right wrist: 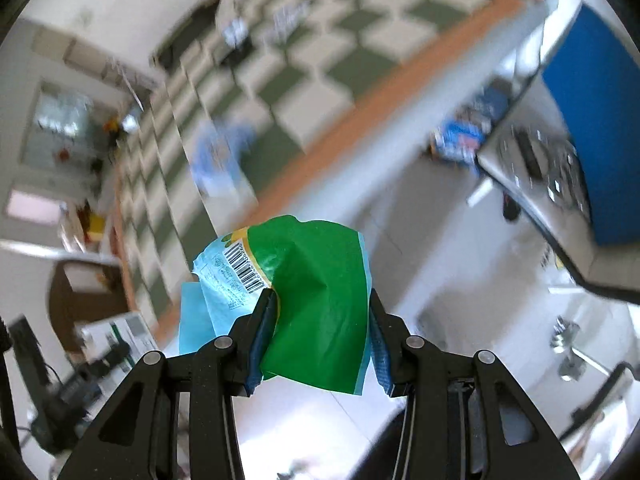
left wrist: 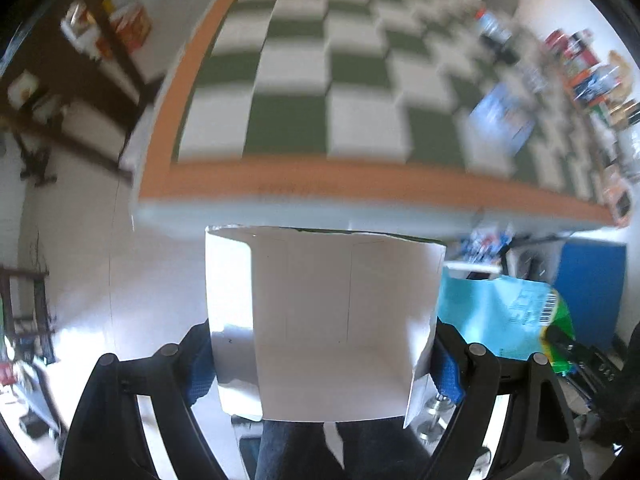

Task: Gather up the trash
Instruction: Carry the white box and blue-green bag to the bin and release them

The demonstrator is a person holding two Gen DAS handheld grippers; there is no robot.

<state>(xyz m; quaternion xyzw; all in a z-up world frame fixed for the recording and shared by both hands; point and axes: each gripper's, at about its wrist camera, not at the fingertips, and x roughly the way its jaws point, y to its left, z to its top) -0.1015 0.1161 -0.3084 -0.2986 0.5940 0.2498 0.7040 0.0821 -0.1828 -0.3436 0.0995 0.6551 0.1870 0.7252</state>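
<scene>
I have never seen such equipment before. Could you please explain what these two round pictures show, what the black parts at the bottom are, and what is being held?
No robot is here: a person carries a two-finger gripper in each hand, and each has a wide-angle camera looking along its fingers. The black parts are those fingers. One picture comes from the left gripper, which is shut on a white folded carton. The other comes from the right gripper, shut on a green and light-blue wrapper with a barcode. Beyond them is a table with a green-and-white checkered cloth, blurred by motion. A bluish packet and some small items lie on it, too blurred to name.
</scene>
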